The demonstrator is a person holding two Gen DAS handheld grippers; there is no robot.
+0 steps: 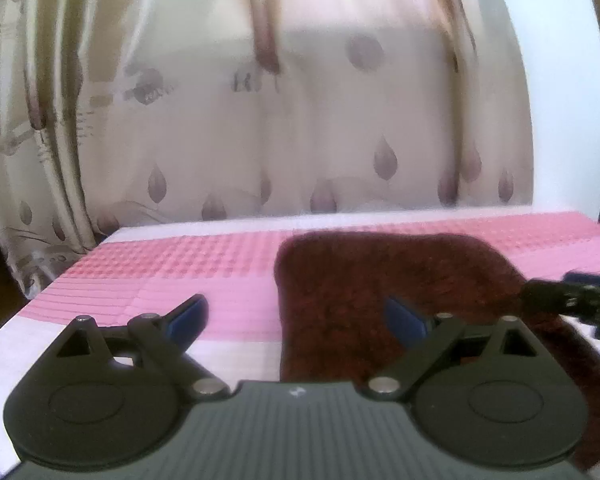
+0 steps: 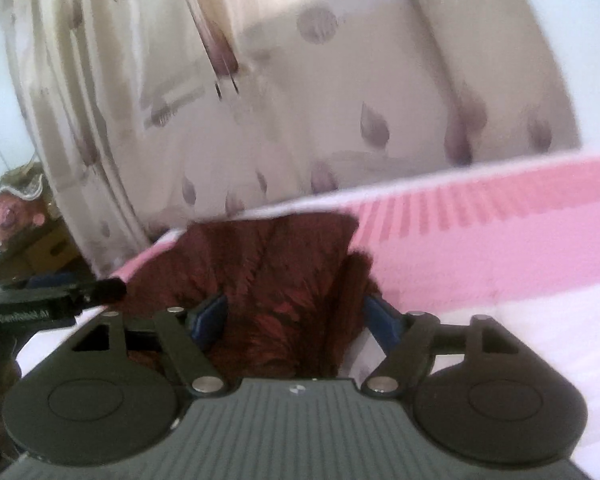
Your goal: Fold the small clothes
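1. Left gripper (image 1: 296, 318): fingers stand wide apart with nothing between the pads. The right finger (image 1: 406, 316) hangs over the near left part of the garment; the left one is over bare cover. Risk: closing from here would catch only one layer or nothing.
2. Right gripper (image 2: 296, 318): fingers apart, pile of the cloth lying between them but not pressed. Risk: drawing back could drag the pile and undo the fold.
3. Dark red fleecy garment (image 1: 380, 280): lies flat on the bed, right of centre, one raised fold at its right edge in the right wrist view. Judged likely to spring open unless smoothed.
4. Pink checked bed cover (image 1: 172, 272): soft and ribbed; a low finger may snag it.
5. Grippers are near each other; collision is possible.
6. Curtain (image 1: 260, 120) beyond the far edge: no hazard.
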